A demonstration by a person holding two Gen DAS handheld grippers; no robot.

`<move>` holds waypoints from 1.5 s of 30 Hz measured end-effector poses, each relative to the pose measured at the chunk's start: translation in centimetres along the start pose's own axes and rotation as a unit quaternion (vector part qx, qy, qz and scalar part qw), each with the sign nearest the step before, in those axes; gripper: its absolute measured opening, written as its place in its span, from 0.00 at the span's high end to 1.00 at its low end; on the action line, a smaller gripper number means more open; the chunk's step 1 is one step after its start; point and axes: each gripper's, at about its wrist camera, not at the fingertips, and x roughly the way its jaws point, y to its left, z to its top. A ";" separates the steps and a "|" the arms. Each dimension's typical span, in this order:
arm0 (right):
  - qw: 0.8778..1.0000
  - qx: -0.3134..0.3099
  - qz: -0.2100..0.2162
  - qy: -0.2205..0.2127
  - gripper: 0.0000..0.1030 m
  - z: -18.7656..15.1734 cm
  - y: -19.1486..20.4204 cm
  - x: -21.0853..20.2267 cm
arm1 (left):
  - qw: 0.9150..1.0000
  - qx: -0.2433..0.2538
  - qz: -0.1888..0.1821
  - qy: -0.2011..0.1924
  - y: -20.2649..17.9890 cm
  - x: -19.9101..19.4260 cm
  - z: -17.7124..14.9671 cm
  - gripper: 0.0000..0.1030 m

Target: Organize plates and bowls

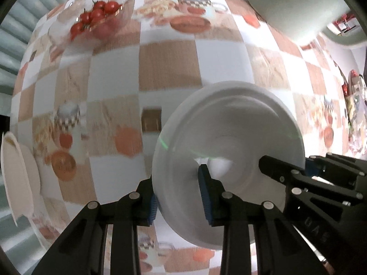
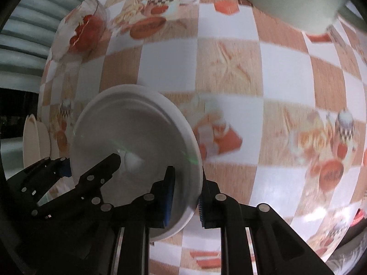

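A white bowl (image 1: 229, 142) is held above the checkered tablecloth by both grippers. My left gripper (image 1: 179, 197) is shut on the bowl's left rim, one blue pad inside and one outside. My right gripper (image 2: 183, 197) is shut on the bowl's (image 2: 133, 137) opposite rim in the same way. Each gripper shows in the other's view, across the bowl. Cream plates (image 1: 18, 174) stand on edge at the far left, also in the right wrist view (image 2: 36, 137).
A glass bowl of cherry tomatoes (image 1: 96, 16) sits at the far left of the table (image 1: 169, 68); it also shows in the right wrist view (image 2: 89, 29). A large pale green vessel (image 1: 296, 6) stands at the far right corner.
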 end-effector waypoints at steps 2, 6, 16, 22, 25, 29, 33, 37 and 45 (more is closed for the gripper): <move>1.000 0.003 0.002 0.007 0.81 -1.0 -0.1 0.3 | 1.000 -0.002 -0.007 0.009 -0.1 0.5 -1.7 0.67; 1.000 0.000 0.000 0.018 0.81 -2.5 0.3 0.9 | 1.000 -0.016 -0.012 0.013 -0.1 0.9 -4.0 0.67; 0.999 -0.028 -0.004 0.015 0.81 -4.0 5.6 1.9 | 0.999 -0.050 -0.007 -0.005 3.6 -0.1 -8.2 0.67; 0.998 -0.056 -0.003 0.000 0.81 -4.4 9.6 1.1 | 0.996 -0.084 -0.006 -0.033 7.8 -3.0 -11.2 0.67; 0.998 -0.068 -0.004 -0.011 0.81 -5.0 12.2 -0.5 | 0.993 -0.100 -0.006 -0.055 9.6 -5.4 -12.2 0.67; 0.996 -0.085 -0.002 -0.024 0.81 -5.2 15.5 -1.7 | 0.990 -0.116 0.000 -0.076 12.2 -8.2 -11.7 0.67; 0.993 -0.107 -0.005 -0.044 0.80 -5.2 19.3 -3.3 | 0.987 -0.128 0.006 -0.095 14.7 -10.7 -12.0 0.67; 0.990 -0.127 -0.003 -0.060 0.80 -5.0 22.7 -4.1 | 0.982 -0.151 0.006 -0.112 17.5 -12.6 -12.0 0.66; 0.983 -0.169 -0.001 -0.078 0.80 -3.3 28.5 -5.6 | 0.967 -0.209 0.012 -0.143 23.8 -15.3 -12.0 0.67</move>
